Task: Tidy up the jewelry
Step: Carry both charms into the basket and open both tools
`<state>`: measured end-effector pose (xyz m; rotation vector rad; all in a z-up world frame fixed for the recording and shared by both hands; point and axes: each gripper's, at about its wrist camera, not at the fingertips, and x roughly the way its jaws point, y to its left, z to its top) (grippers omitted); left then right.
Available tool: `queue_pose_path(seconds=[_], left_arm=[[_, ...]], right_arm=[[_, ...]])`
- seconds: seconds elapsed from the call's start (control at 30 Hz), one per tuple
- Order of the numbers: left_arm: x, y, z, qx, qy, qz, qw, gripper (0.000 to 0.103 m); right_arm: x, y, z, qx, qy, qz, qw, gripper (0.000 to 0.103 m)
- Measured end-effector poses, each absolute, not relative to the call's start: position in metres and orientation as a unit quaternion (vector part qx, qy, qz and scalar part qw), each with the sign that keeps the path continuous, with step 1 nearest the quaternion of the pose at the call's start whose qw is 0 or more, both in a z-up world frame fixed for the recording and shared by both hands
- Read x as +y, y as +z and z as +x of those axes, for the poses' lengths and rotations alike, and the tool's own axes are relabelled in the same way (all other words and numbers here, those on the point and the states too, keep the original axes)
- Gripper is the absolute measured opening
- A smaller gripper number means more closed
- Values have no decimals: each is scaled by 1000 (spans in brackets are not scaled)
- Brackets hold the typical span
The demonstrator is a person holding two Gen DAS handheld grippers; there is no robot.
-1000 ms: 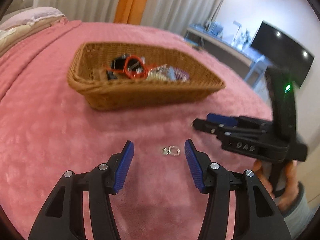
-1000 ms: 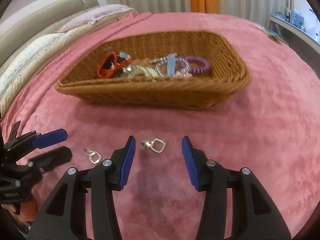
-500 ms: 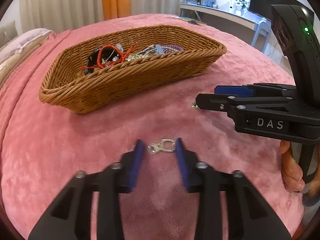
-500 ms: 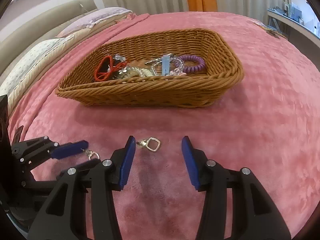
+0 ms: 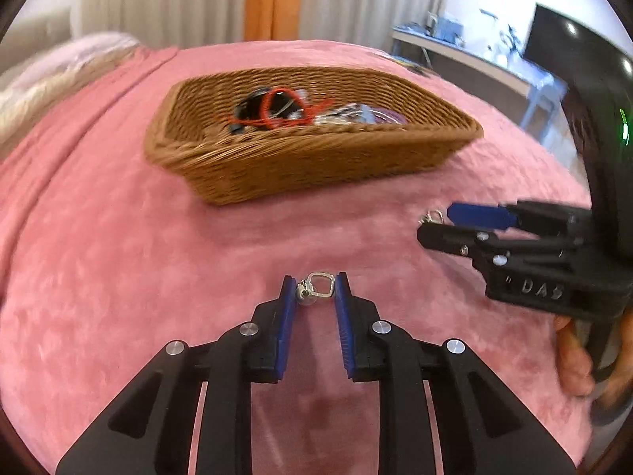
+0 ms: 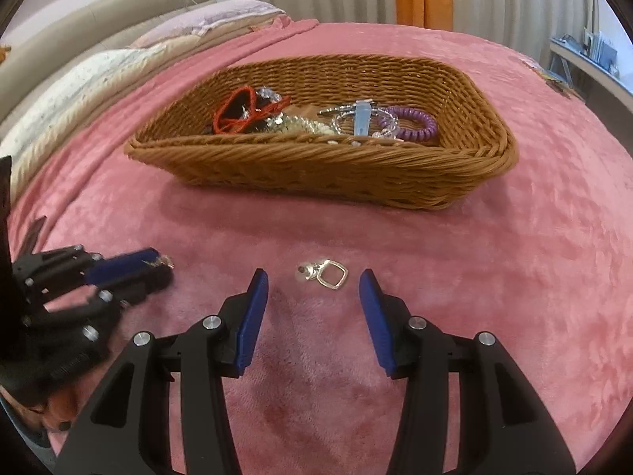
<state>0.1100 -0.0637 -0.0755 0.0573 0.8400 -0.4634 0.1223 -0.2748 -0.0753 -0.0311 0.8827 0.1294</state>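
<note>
Two small silver earrings lie on the pink bedspread. My left gripper (image 5: 315, 289) is shut on one silver earring (image 5: 315, 289), pinched between its blue pads; it also shows in the right wrist view (image 6: 160, 264) at the left gripper's tips (image 6: 154, 267). My right gripper (image 6: 314, 291) is open, with the second silver earring (image 6: 324, 275) lying just ahead between its fingers; in the left wrist view this earring (image 5: 432, 217) peeks out beside the right gripper (image 5: 435, 223). A wicker basket (image 5: 300, 166) (image 6: 316, 170) with several jewelry pieces stands beyond.
The basket holds a red cord (image 6: 233, 113), a purple coil band (image 6: 413, 126) and beaded pieces. Pillows (image 6: 118, 63) lie at the far left. A desk and dark screen (image 5: 569, 39) stand at the right. A hand (image 5: 573, 360) holds the right gripper.
My left gripper has closed from wide open onto the earring in front of it. My right gripper has stayed open and edged a little closer to its earring.
</note>
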Motion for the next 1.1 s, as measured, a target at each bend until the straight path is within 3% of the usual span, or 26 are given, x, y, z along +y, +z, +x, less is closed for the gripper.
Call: queue_pose_path(seconds=[0.27, 0.37, 0.8, 1.1], left_arm=[[-70, -76, 106, 396, -244, 36, 885, 19], [-69, -76, 108, 397, -245, 31, 884, 19], [-62, -68, 98, 367, -253, 24, 895, 19], [-57, -13, 76, 282, -269, 4, 921, 19]], right_arm=[[-259, -81, 129, 428, 24, -66, 901, 41], [-255, -81, 127, 425, 26, -77, 902, 21], [-254, -62, 99, 373, 50, -81, 923, 21], [-251, 10, 73, 301, 59, -54, 950, 21]])
